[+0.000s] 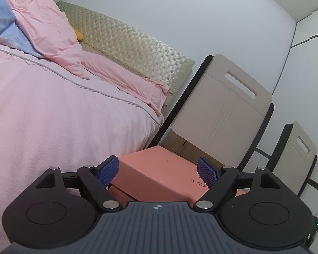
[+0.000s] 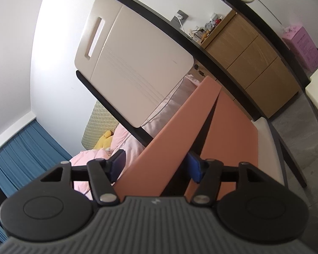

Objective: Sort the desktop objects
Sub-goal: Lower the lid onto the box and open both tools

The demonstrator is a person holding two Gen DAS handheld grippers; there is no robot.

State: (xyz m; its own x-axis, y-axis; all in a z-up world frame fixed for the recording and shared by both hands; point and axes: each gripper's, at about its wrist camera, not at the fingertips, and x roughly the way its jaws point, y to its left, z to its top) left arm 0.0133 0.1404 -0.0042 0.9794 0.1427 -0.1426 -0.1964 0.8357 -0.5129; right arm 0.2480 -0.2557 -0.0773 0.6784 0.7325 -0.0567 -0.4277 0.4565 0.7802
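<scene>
Left hand-held gripper (image 1: 159,170) stands spread wide, its blue pads (image 1: 108,170) either side of a salmon-pink box (image 1: 159,169) but not visibly touching it; the right hand-held gripper (image 2: 156,166) is likewise spread around the box's raised lid (image 2: 180,127), and whether its far pad touches is hidden; the box sits beside the bed (image 1: 53,116), in front of the chairs (image 1: 222,110); I judge the lid wants a square, centred pinch before lifting, the left steadying the base.

A bed (image 1: 53,110) with pink quilt (image 1: 42,27), two chairs (image 1: 222,105), a blue curtain (image 2: 21,154), a wooden cabinet (image 2: 250,63).
</scene>
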